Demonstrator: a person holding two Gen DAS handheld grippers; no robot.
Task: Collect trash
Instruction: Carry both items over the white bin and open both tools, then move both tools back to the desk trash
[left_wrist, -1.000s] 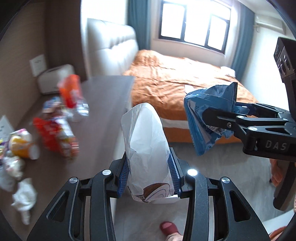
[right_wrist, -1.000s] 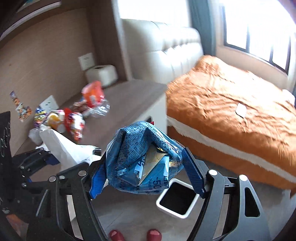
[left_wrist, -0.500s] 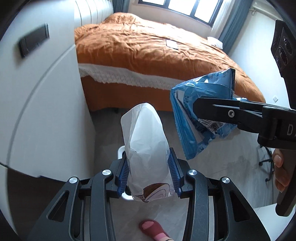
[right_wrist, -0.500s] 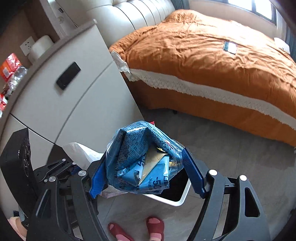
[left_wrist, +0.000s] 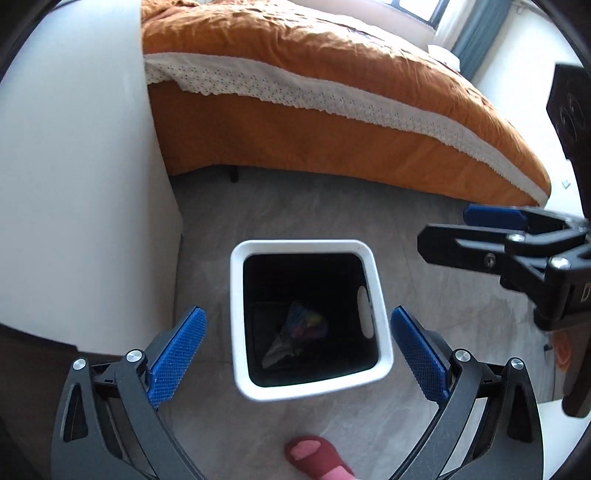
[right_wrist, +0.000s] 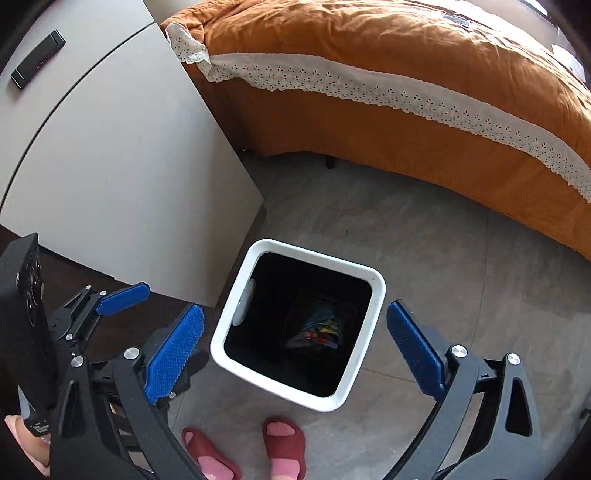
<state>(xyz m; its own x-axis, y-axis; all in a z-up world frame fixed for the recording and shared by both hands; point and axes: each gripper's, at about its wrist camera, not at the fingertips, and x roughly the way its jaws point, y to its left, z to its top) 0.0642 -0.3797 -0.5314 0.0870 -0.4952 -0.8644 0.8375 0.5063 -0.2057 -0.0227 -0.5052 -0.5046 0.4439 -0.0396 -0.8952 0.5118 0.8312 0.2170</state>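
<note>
Left tool (left_wrist: 297, 345) is seen spread wide, jaws just opened, nothing between the blue ribbed pads (left_wrist: 177, 354). Right tool (right_wrist: 295, 347) likewise spread, just opened, nothing pinched. Both are held over the white square plastic bin with black inside (left_wrist: 380, 332), standing on the grey tiled floor (left_wrist: 295, 206). Crumpled multicoloured wrapper trash (left_wrist: 299, 332) is seen at the bin bottom. White cabinet (left_wrist: 74, 184) stands beside the bin; orange-covered bed (left_wrist: 332, 92) lies beyond. Red slippers (right_wrist: 284, 446) are seen near the bin.
</note>
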